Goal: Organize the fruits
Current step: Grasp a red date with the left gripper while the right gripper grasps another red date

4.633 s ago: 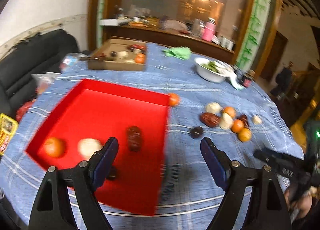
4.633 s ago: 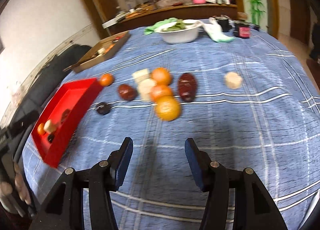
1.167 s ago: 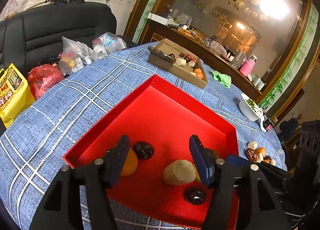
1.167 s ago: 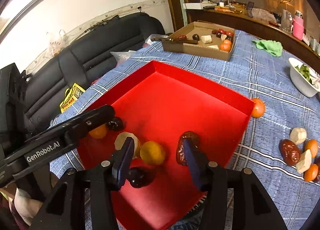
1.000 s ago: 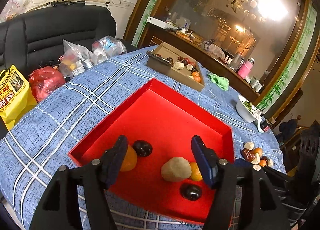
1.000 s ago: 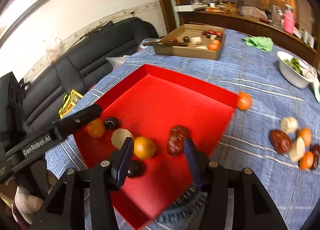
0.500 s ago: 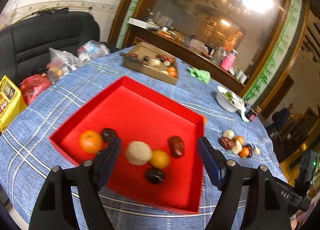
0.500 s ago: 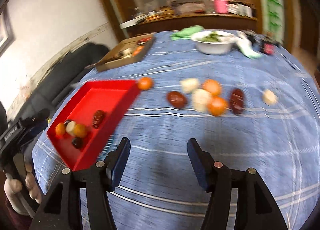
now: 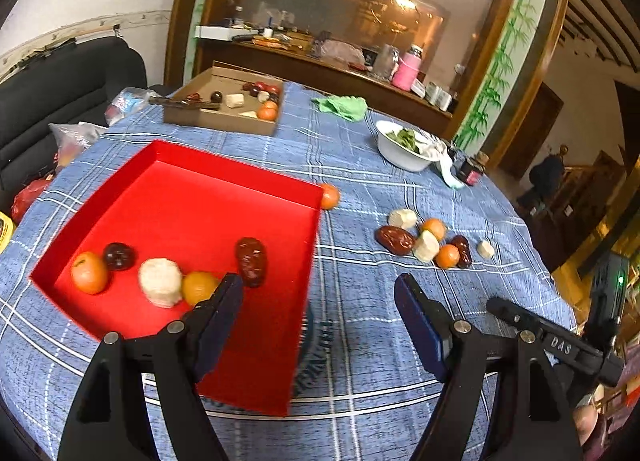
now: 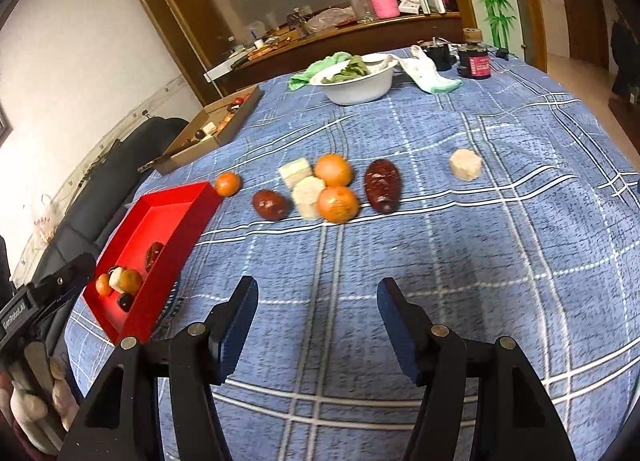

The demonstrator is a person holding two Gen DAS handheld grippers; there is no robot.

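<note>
Two things could go wrong: round oranges roll if bumped, and neighbours get pushed because the fruits touch. From the left, the red tray holds some fruit; others wait mid-table. Left gripper and right gripper both gape, holding nothing.

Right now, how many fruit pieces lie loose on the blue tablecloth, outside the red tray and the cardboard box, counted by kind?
Oranges: 3
Dark red dates: 2
Pale chunks: 3
Total: 8
</note>
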